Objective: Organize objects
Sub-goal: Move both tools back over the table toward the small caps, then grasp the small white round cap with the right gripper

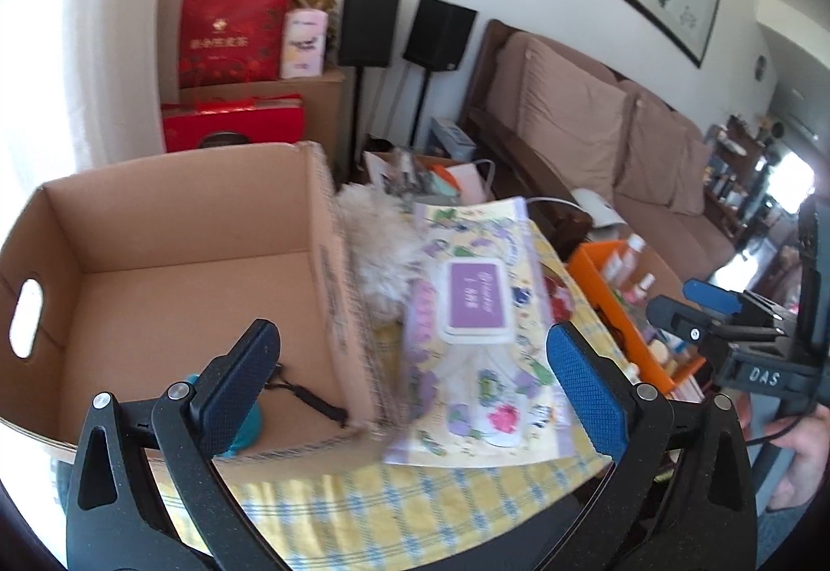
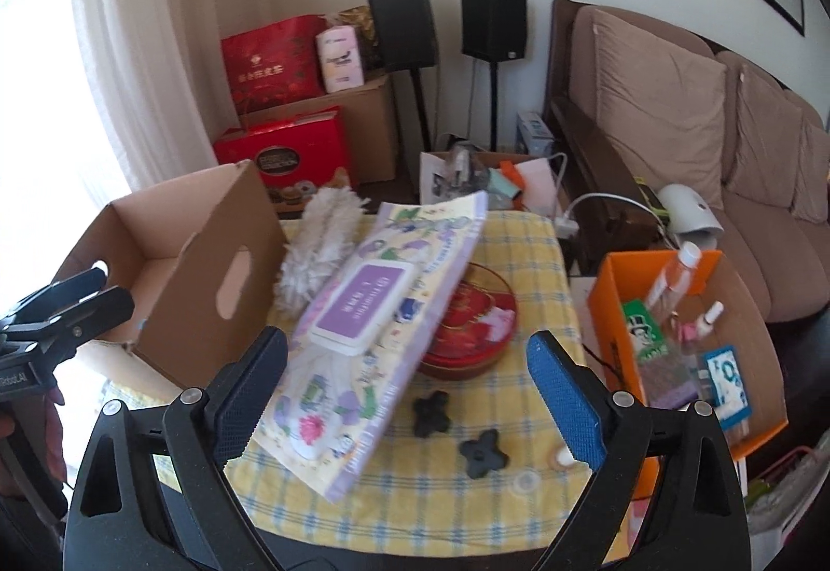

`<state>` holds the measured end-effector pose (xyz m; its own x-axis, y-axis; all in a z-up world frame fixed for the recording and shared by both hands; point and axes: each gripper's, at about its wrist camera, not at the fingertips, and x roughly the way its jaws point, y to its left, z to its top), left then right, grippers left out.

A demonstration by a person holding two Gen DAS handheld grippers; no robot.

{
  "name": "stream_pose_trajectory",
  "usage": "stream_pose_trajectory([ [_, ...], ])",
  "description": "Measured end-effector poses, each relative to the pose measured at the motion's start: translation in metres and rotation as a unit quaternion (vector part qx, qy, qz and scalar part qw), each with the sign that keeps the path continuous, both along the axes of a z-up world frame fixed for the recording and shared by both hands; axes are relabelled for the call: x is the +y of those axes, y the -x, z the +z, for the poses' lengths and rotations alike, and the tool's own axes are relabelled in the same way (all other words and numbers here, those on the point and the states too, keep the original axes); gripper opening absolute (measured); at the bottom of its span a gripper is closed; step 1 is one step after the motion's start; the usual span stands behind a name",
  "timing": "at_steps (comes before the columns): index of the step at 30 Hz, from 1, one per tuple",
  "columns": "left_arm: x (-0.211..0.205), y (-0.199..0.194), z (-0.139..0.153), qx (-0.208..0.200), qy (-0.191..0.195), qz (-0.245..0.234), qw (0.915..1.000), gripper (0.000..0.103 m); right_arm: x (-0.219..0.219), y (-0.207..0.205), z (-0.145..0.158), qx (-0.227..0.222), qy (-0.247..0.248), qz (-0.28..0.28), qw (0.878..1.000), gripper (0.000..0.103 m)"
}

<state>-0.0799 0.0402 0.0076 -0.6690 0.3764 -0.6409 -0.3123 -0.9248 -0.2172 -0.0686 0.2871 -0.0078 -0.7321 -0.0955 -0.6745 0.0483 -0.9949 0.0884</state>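
Note:
A flowery pack of wet wipes [image 2: 373, 327] with a purple lid lies tilted, its far side propped on a round red tin [image 2: 474, 337] and a white fluffy duster [image 2: 316, 254]. My right gripper [image 2: 407, 337] is open just before the pack, pads clear of it. My left gripper [image 1: 415, 332] is open too, straddling the near right corner of an open cardboard box [image 1: 332, 260], with the pack [image 1: 467, 337] beyond. A teal thing with a black strap [image 1: 244, 426] lies inside the box. Each gripper shows in the other's view: right gripper [image 1: 695, 311], left gripper [image 2: 78, 296].
The table has a yellow checked cloth [image 2: 441, 493]. Two black star-shaped knobs [image 2: 430, 410] and small round bits lie near its front. An orange box [image 2: 617, 311] of bottles stands at the right. A sofa [image 2: 674, 104], speakers and red gift boxes stand behind.

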Motion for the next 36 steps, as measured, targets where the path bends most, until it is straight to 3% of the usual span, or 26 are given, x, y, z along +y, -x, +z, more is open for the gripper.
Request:
stream_pose_trajectory([
  [19,0.086,-0.030,-0.027,-0.011,0.016,-0.094,0.9954,0.103,0.068,-0.034,-0.030,-0.025,0.000,-0.058,0.998,0.092],
  [24,0.104,-0.035,-0.034,-0.013,0.022,-0.111,0.9934,0.103,0.082,-0.034,-0.048,-0.043,0.005,-0.070,0.997,0.077],
  [26,0.111,-0.037,-0.037,-0.013,0.026,-0.119,0.9925,0.102,0.088,-0.033,-0.058,-0.055,0.006,-0.072,0.996,0.062],
  [28,0.118,-0.039,-0.041,-0.015,0.027,-0.124,0.9917,0.101,0.093,-0.031,-0.067,-0.067,0.008,-0.075,0.995,0.056],
  [36,0.148,-0.045,-0.054,-0.029,0.046,-0.150,0.9871,0.098,0.106,-0.020,-0.099,-0.101,0.017,-0.082,0.991,0.037],
])
